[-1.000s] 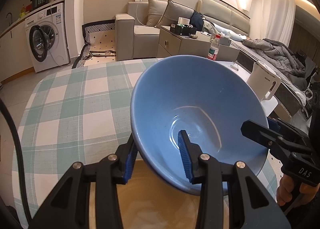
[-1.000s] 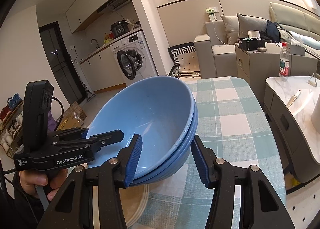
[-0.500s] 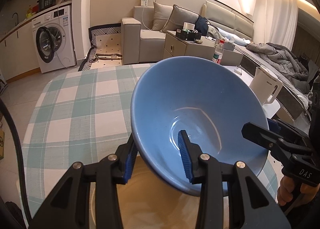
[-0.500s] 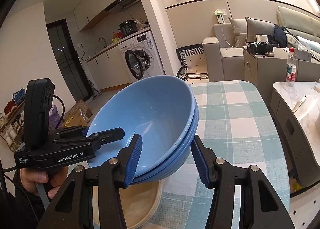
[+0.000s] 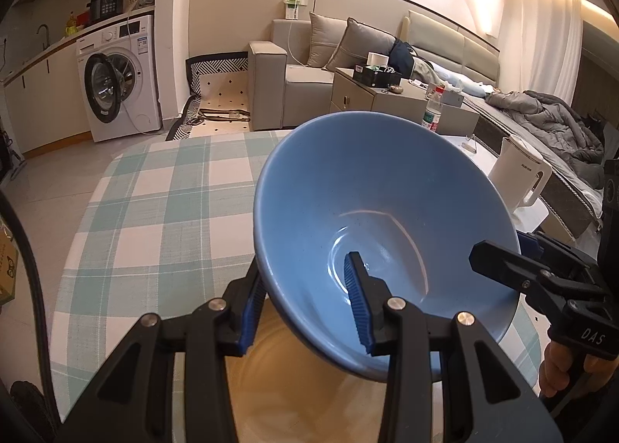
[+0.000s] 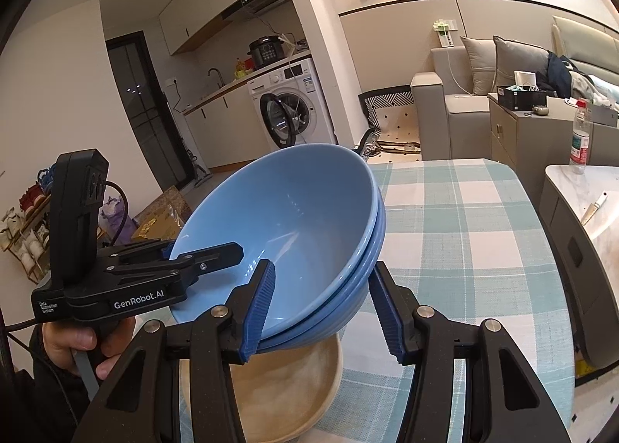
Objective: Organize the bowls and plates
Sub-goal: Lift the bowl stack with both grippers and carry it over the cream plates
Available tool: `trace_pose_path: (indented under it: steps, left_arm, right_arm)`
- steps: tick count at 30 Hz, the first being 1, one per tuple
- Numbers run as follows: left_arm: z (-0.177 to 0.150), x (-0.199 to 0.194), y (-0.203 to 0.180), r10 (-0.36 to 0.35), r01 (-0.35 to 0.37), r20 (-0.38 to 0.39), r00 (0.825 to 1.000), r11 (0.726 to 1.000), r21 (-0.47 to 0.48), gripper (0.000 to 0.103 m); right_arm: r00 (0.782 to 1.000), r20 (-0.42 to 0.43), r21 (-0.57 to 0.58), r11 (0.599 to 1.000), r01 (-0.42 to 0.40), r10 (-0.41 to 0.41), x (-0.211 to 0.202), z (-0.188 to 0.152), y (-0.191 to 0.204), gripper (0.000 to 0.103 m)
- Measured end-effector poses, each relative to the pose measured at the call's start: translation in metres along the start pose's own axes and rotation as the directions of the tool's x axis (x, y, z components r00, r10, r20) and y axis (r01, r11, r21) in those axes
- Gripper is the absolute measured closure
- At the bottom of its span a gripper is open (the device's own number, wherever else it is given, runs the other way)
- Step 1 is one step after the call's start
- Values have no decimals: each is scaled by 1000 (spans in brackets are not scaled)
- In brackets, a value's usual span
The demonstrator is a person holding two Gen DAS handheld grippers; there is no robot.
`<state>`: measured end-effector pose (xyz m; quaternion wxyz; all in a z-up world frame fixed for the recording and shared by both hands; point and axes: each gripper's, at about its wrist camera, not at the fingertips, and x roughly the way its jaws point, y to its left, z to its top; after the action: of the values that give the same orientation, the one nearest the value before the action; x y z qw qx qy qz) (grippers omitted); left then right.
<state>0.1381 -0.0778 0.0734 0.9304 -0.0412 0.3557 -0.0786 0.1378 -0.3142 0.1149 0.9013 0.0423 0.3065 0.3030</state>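
Observation:
A nested stack of blue bowls hangs tilted in the air, held from both sides. My left gripper is shut on its near rim, one pad inside the top bowl and one under the stack. My right gripper is shut on the opposite rim of the blue bowls in the same way. Each gripper shows in the other's view: the right gripper on the bowls' right edge, the left gripper on their left edge. Below the stack a beige plate lies on the table.
The table wears a green and white checked cloth and reaches far ahead of the bowls. A white kettle stands on a marble counter beside the table, with a water bottle further back. A hand holds the left gripper.
Both grippers have carried the bowl stack a little up and across. More of the beige plate shows beneath it. Neither grip has changed.

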Motion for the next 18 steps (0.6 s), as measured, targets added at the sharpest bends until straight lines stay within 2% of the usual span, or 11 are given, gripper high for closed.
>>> trace_pose_path:
  steps: [18]
  left_arm:
    - [-16,-22,19,36,-36,13,999,999,-33,64]
  right_arm:
    - [998,-29,-45,998,-54,53,14,-1,19,50]
